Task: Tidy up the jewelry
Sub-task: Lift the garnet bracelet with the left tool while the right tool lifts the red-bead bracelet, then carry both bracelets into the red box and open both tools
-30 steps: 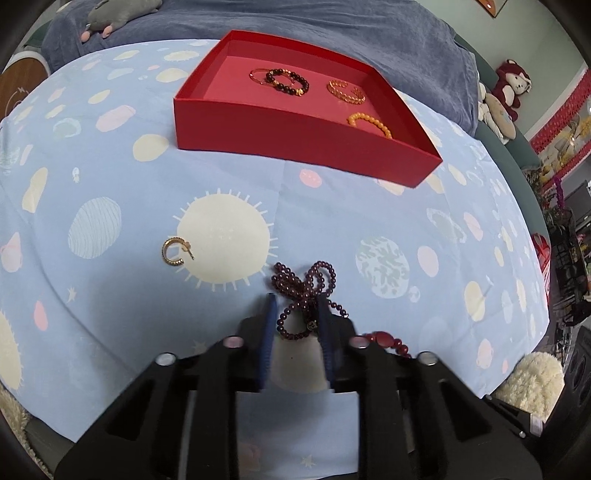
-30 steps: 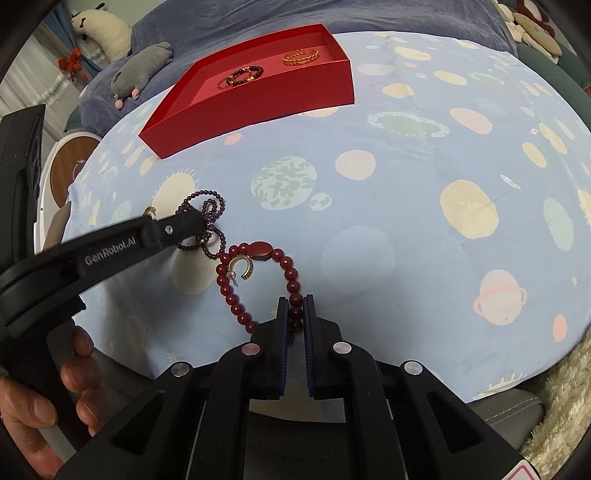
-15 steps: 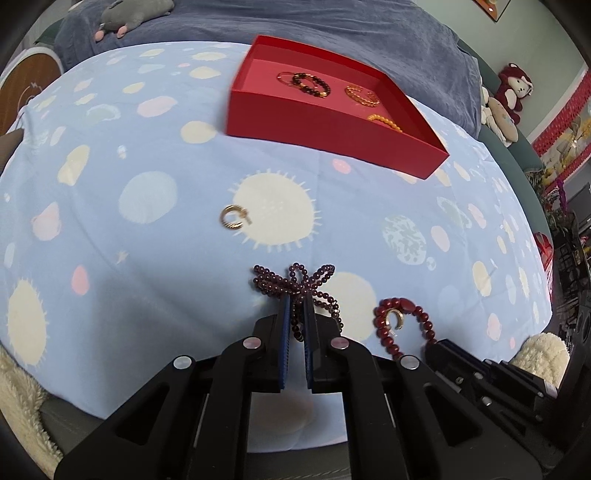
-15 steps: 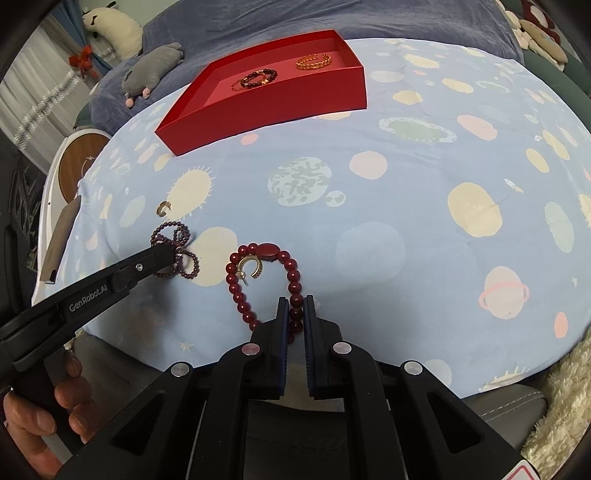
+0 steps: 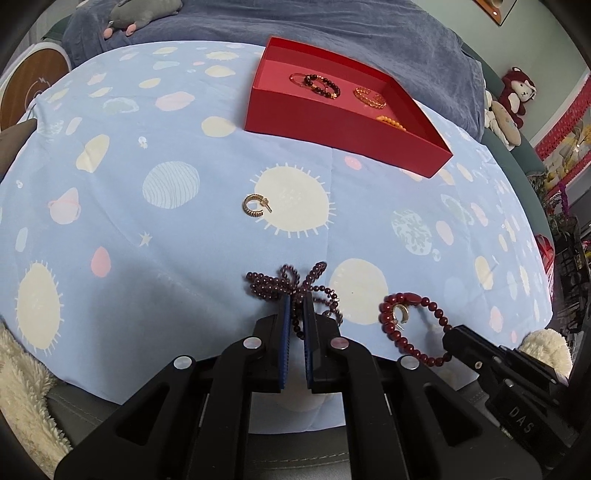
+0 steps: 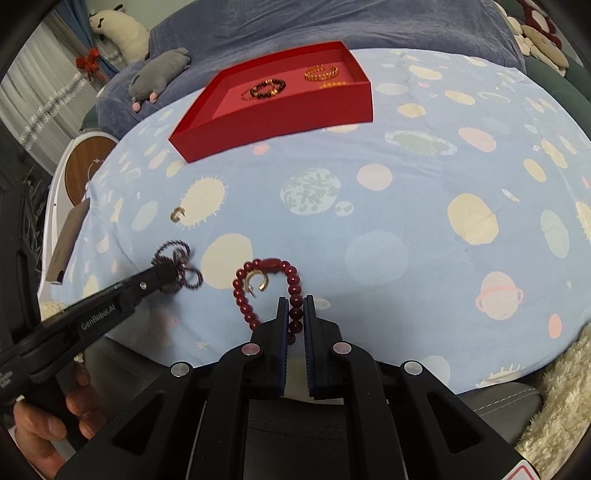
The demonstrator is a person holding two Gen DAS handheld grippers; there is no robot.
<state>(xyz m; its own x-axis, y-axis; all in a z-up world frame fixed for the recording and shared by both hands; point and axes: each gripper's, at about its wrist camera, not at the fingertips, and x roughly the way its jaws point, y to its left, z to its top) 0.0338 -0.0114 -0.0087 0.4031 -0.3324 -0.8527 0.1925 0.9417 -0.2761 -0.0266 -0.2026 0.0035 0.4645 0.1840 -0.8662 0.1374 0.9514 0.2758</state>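
Note:
My left gripper (image 5: pixel 295 300) is shut on a bunched strand of dark purple beads (image 5: pixel 275 286) lying on the blue planet-print cloth. To its right, my right gripper (image 6: pixel 295 301) is shut on a red bead bracelet (image 6: pixel 291 275), whose loop surrounds a gold hoop earring (image 6: pixel 258 284). A second gold hoop earring (image 5: pixel 255 205) lies loose further up the cloth. The red box (image 5: pixel 332 125) at the back holds a dark bead bracelet (image 5: pixel 321 85), a gold chain bracelet (image 5: pixel 369 98) and an orange bead one (image 5: pixel 391 123). In the right wrist view, a hand (image 6: pixel 48 424) holds the left gripper (image 6: pixel 166 272).
A grey plush toy (image 5: pixel 144 9) lies on the dark blue blanket behind the cloth. A round wooden board (image 5: pixel 33 81) stands at the far left. White fluffy fabric (image 5: pixel 22 387) hangs below the near edge. More soft toys (image 5: pixel 517 92) sit at the right.
My left gripper went from open around the purple strand to shut on it, and drew it left, away from the red bracelet. The right gripper stayed still on the red bracelet.

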